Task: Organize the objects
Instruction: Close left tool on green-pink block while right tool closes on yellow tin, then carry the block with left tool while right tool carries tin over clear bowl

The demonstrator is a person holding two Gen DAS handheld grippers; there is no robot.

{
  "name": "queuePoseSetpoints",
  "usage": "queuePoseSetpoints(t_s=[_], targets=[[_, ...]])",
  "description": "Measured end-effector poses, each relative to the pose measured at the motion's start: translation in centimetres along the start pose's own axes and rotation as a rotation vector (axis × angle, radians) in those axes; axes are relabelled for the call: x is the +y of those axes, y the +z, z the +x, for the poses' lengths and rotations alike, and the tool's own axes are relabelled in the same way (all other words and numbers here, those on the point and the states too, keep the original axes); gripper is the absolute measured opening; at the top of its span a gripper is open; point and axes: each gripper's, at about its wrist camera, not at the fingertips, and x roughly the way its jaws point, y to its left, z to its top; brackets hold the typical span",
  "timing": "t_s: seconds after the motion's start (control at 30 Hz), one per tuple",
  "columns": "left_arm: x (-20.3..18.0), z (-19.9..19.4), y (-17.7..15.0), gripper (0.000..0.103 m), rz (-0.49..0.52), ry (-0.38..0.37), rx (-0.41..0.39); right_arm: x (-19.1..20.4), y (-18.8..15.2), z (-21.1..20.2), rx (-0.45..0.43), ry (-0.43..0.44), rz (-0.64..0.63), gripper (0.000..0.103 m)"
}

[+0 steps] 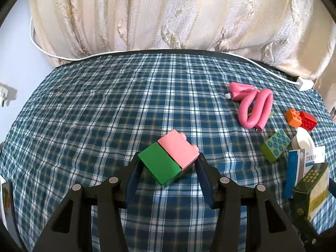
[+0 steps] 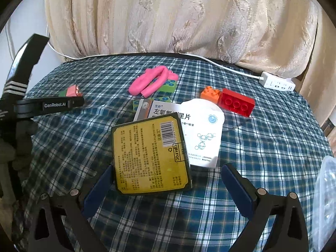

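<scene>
My left gripper (image 1: 169, 163) is shut on a joined green-and-pink brick (image 1: 168, 159), its blue pads touching both ends just above the checked cloth (image 1: 105, 109). The left gripper also shows in the right wrist view (image 2: 77, 100) with the pink brick (image 2: 72, 90) at its tip. My right gripper (image 2: 166, 174) is open, its fingers either side of a dark green and yellow box (image 2: 150, 153) that leans on a white medicine box (image 2: 197, 130). The yellow box touches the left finger; the right finger stands apart.
A pink foam roll (image 1: 252, 107), orange brick (image 1: 294, 116), red brick (image 1: 307, 120) and green dotted brick (image 1: 275, 148) lie on the right of the table. A white power strip (image 2: 277, 83) and cable sit at the back. A clear plastic container (image 2: 325, 199) is at right. A curtain hangs behind.
</scene>
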Motion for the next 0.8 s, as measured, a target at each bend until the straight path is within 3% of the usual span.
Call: queuePoseSetpoints(t_s=[0.23,0.47,0.8], targets=[[-0.5,-0.3,-0.2,0.052,0.014,-0.015,0.0,-0.1,0.1,0.3,-0.002,-0.01,0.02,0.102],[-1.1,-0.3,-0.4,0.052,0.033,-0.023,0.006,-0.5,-0.3,0.6,0.02,0.012,0.047,0.075],[-1.9,-0.3,-0.6,0.052,0.046,-0.025,0.001,-1.7,-1.7,-1.1,-0.003,0.023,0.089,0.074]])
